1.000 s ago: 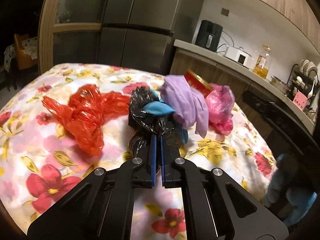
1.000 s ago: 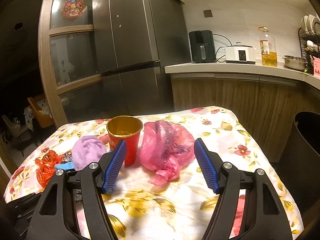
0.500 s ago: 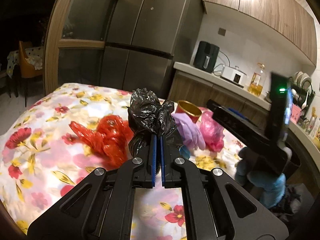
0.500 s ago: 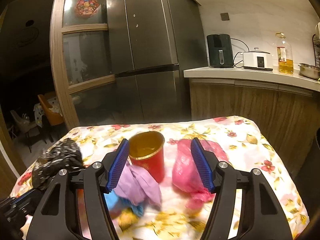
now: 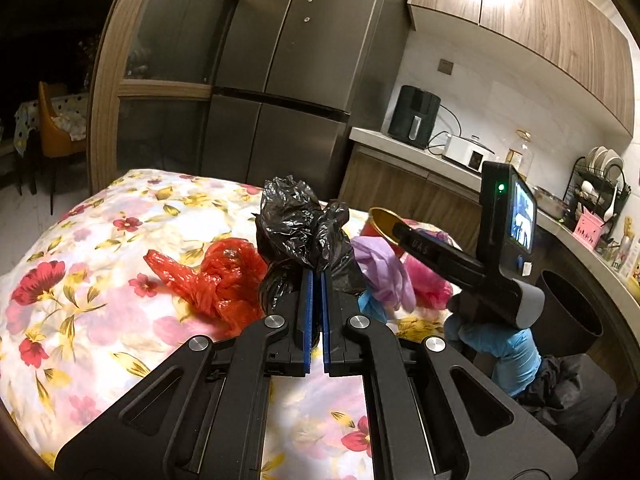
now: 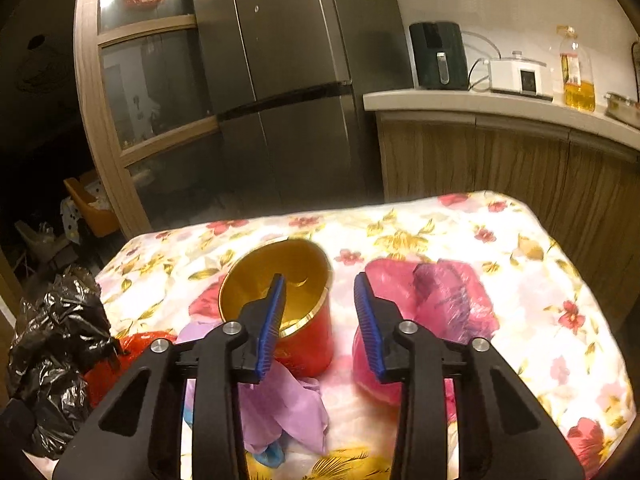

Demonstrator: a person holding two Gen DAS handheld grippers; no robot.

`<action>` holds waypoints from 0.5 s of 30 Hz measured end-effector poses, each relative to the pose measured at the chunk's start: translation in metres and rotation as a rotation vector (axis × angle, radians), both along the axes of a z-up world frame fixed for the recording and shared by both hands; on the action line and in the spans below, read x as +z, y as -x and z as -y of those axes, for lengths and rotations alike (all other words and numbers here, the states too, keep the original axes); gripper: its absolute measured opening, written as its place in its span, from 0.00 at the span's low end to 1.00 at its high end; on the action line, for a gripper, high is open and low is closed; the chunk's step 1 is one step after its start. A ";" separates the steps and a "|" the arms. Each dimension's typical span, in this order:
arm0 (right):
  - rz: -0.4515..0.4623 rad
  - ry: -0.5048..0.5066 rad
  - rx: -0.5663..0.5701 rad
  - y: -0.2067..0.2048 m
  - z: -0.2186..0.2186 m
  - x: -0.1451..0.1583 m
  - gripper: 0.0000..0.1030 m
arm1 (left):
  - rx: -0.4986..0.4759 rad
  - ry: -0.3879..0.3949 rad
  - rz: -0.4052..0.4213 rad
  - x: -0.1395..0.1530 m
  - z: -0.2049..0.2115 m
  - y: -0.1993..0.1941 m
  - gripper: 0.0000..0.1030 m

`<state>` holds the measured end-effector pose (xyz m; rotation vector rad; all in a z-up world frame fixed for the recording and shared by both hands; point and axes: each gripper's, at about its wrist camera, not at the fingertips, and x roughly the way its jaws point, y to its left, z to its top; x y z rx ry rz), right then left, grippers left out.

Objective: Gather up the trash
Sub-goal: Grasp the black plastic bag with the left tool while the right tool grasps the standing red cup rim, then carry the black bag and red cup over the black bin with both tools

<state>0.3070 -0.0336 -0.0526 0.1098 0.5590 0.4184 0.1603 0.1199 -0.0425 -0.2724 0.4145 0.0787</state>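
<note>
My left gripper (image 5: 315, 276) is shut on a crumpled black plastic bag (image 5: 302, 228) and holds it above the floral tablecloth (image 5: 100, 304); the bag also shows at the left of the right wrist view (image 6: 56, 356). My right gripper (image 6: 320, 312) is open over a red cup with a gold inside (image 6: 288, 304), its left finger above the cup's mouth. A pink bag (image 6: 448, 304), a purple glove (image 6: 288, 404), a blue glove (image 6: 270, 454) and a red bag (image 5: 224, 280) lie on the table.
A dark bin (image 5: 568, 308) stands at the table's right end, by the wooden counter (image 5: 424, 184). A steel fridge (image 5: 288, 80) stands behind the table. The counter carries an air fryer (image 6: 438, 56), a white cooker (image 6: 518, 76) and an oil bottle (image 6: 576, 72).
My left gripper has lifted the black bag off the table and drawn back. My right gripper has moved left and lower, from over the pink bag to over the red cup, and narrowed.
</note>
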 end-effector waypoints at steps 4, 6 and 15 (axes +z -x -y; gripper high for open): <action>-0.025 -0.001 0.027 0.001 -0.002 -0.006 0.20 | -0.005 0.001 -0.005 -0.002 0.000 -0.002 0.03; -0.035 -0.006 0.034 0.003 -0.002 -0.009 0.13 | -0.005 0.003 -0.005 -0.002 -0.001 -0.003 0.03; -0.011 -0.037 0.035 0.015 0.008 0.000 0.06 | -0.007 -0.007 -0.002 -0.002 0.003 -0.003 0.03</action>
